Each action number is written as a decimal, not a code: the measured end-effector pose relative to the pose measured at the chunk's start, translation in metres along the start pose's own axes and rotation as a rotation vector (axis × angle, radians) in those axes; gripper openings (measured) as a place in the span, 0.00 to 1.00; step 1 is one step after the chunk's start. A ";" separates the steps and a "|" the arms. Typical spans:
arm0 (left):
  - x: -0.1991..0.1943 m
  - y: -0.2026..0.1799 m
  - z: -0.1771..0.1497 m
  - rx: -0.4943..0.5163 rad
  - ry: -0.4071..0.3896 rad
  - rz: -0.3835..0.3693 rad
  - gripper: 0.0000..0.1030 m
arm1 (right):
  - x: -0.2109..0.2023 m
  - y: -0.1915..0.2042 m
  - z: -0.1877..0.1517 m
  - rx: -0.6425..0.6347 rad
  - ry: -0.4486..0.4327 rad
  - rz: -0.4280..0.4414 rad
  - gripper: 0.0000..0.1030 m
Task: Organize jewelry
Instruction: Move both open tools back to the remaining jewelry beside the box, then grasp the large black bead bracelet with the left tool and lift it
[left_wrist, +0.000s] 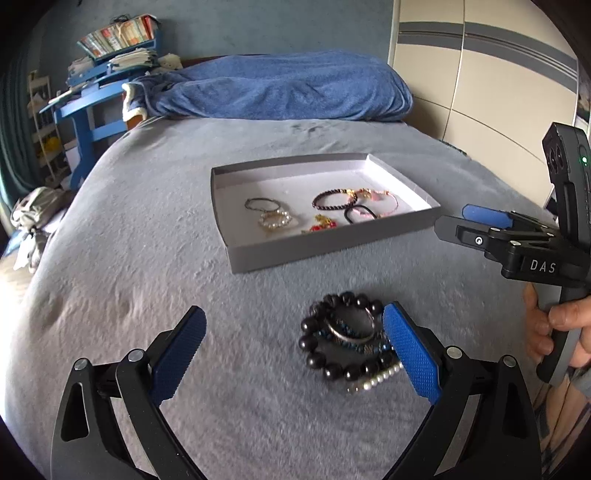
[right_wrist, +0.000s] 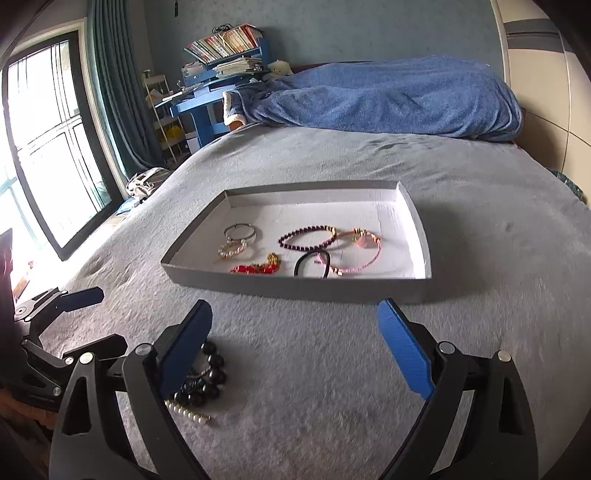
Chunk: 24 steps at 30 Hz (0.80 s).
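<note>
Left wrist view: the left gripper (left_wrist: 293, 350) hangs low over the bed (left_wrist: 147, 258), fingers spread wide, the right-hand pad touching or just beside a small pile of jewelry (left_wrist: 349, 341). The pile is a black bead bracelet (left_wrist: 314, 332) ringing a metal bangle (left_wrist: 352, 328), with a pearl strand (left_wrist: 375, 380) at its near edge. The beads look hard, round and likely slippery, on a loose string that will sag; pinching across the bead ring at one side seems safest. Beyond lies the grey tray (left_wrist: 332, 247), already holding several bracelets.

Right wrist view: the right gripper (right_wrist: 295, 343) faces the tray (right_wrist: 295, 286), fingers spread and holding nothing. The pile (right_wrist: 201, 384) lies just by its left finger, partly hidden.
</note>
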<state>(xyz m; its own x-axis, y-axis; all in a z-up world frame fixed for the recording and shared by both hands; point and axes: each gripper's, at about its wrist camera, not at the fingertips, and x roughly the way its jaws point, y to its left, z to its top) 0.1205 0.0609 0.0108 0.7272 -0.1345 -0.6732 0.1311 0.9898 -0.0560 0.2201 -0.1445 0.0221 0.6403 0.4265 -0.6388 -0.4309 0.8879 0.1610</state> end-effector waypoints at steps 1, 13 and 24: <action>-0.001 -0.001 -0.001 0.004 0.001 0.000 0.93 | 0.000 0.001 -0.002 0.000 0.005 -0.002 0.88; 0.001 -0.018 -0.014 0.073 0.031 -0.011 0.93 | -0.005 0.003 -0.019 0.003 0.032 -0.012 0.88; 0.021 -0.014 -0.017 0.056 0.097 -0.034 0.89 | 0.000 0.006 -0.023 -0.005 0.056 -0.014 0.89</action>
<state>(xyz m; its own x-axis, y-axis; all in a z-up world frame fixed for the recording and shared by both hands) 0.1219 0.0452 -0.0152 0.6536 -0.1598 -0.7398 0.1941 0.9802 -0.0402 0.2032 -0.1437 0.0062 0.6093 0.4040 -0.6823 -0.4259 0.8926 0.1481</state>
